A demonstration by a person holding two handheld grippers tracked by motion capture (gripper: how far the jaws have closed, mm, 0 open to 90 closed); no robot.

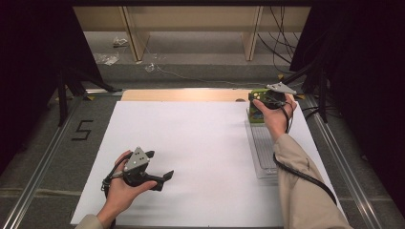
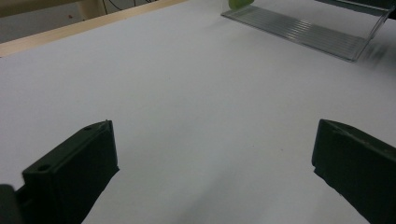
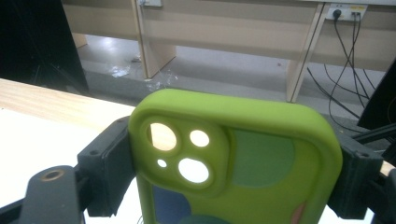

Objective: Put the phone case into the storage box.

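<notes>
Nearest me I see the white sheet [image 1: 200, 162] covering the table, grey floor on both sides (a taped 5 [image 1: 82, 130] at the left). My left gripper [image 1: 160, 168] lies low over the sheet's near left part, hand wrapped around it, its 2 jaws spread wide with nothing between them. Farther right, a clear ribbed tray [image 1: 263, 150] rests on the sheet. Beyond its far end, my right gripper [image 1: 260, 102] is raised with the arm stretched forward, jaws pinching the sides of a green phone case [image 3: 233, 163], upright. Behind stand pale wooden panels [image 1: 191, 19] and dangling cables [image 1: 279, 33].
</notes>
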